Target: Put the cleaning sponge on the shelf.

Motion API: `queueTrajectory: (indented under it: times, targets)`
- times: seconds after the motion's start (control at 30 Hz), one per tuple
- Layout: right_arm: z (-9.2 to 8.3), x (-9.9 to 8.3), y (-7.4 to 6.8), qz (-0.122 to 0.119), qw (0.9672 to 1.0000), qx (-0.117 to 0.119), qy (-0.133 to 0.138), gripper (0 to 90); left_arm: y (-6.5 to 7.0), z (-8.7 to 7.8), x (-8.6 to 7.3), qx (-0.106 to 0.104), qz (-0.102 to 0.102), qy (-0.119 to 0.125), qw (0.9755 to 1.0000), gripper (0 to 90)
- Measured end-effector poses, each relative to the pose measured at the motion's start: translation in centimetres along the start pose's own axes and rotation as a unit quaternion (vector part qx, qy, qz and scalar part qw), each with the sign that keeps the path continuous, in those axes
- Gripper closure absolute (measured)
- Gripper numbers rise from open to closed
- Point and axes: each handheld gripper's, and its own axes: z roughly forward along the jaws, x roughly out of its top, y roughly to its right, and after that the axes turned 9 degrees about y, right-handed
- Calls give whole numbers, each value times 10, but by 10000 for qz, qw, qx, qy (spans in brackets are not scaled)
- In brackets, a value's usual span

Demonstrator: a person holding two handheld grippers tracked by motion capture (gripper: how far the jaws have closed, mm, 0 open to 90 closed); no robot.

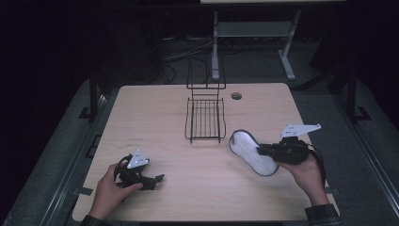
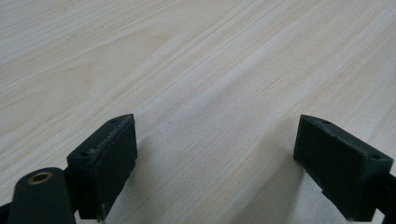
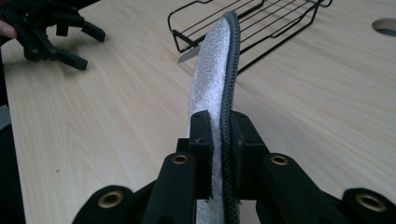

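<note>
A white fleecy insole with a dark rim [image 1: 251, 151] [image 3: 212, 79] is held up on edge over the light wooden table [image 1: 155, 117], just right of the wire basket. My right gripper [image 1: 260, 150] [image 3: 220, 140] is shut on its rear part, one pad on the fleece side and one on the dark side. My left gripper [image 1: 159, 181] [image 2: 215, 163] rests low at the front left of the table, jaws wide open with bare tabletop between them; it also appears far off as the left gripper [image 3: 77, 44] in the right gripper view.
A black wire basket [image 1: 204, 117] [image 3: 261, 23] stands at the table's middle rear, with a taller wire frame [image 1: 205, 70] behind it. A round cable hole [image 1: 236, 95] lies near the far edge. Desk legs and cables are on the floor beyond.
</note>
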Motion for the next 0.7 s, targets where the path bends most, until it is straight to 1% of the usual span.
queueTrajectory:
  times: [0.17,0.33,0.53,0.7]
  targets:
    - [2,9,2,-25,9999,-11,119,803,0,0,0,-2,1,-11,10000,126]
    - [6,18,4,-19,9999,-28,145,803,0,0,0,-6,13,-27,10000,126]
    - [13,28,7,-1,9998,-46,203,802,0,0,0,-1,12,-14,10000,126]
    - [21,36,9,-48,9997,-41,244,800,0,0,0,-1,12,-14,10000,126]
